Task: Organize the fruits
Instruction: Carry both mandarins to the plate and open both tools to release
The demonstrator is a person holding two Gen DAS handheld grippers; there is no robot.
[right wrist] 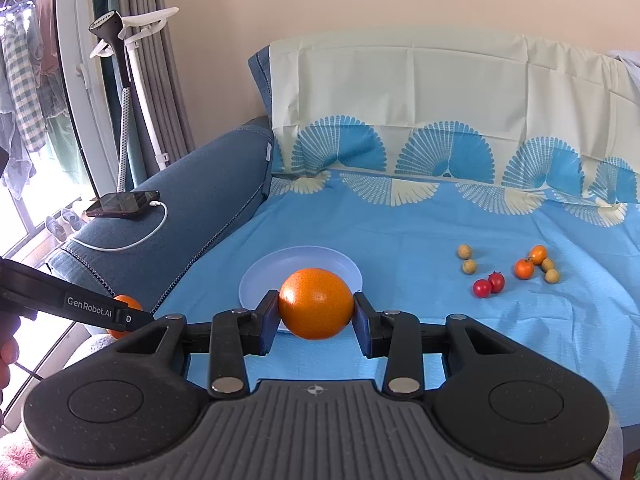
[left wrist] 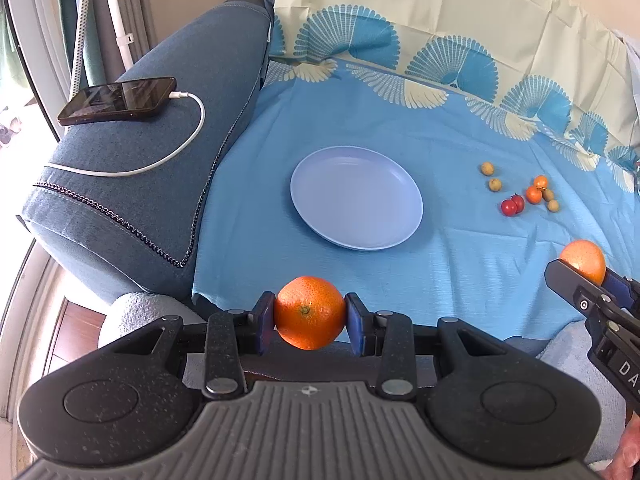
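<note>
Oranges are already in hand, one per hand-held gripper. The left hand-held gripper [left wrist: 309, 320] is clamped on an orange [left wrist: 309, 312] across its middle, stem end toward the camera, above the near edge of the blue cloth [left wrist: 460, 280] spread over the sofa [left wrist: 160, 184]. The right hand-held gripper [right wrist: 316, 312] grips a second orange [right wrist: 316, 304] the same way, held up in front of the near rim of the plate [right wrist: 256, 280]. That plate is empty and lies on the cloth toward its left side, by the sofa arm, where a phone [left wrist: 118, 100] is charging.

To the right of the plate, well apart from it, small fruits lie loose on the cloth: two cherry tomatoes [left wrist: 512, 205] touching, two little orange fruits [left wrist: 537, 189] and four tan ones [left wrist: 487, 168] (probably longans).

An orange should handle as firm and fairly heavy, with dimpled skin that gives the pads purchase; a grip across the widest part, as both now have, looks secure. The small fruits are light, round and likely to roll. The tomatoes would bruise or split under a hard squeeze, so a gentle pinch across the middle suits them.
</note>
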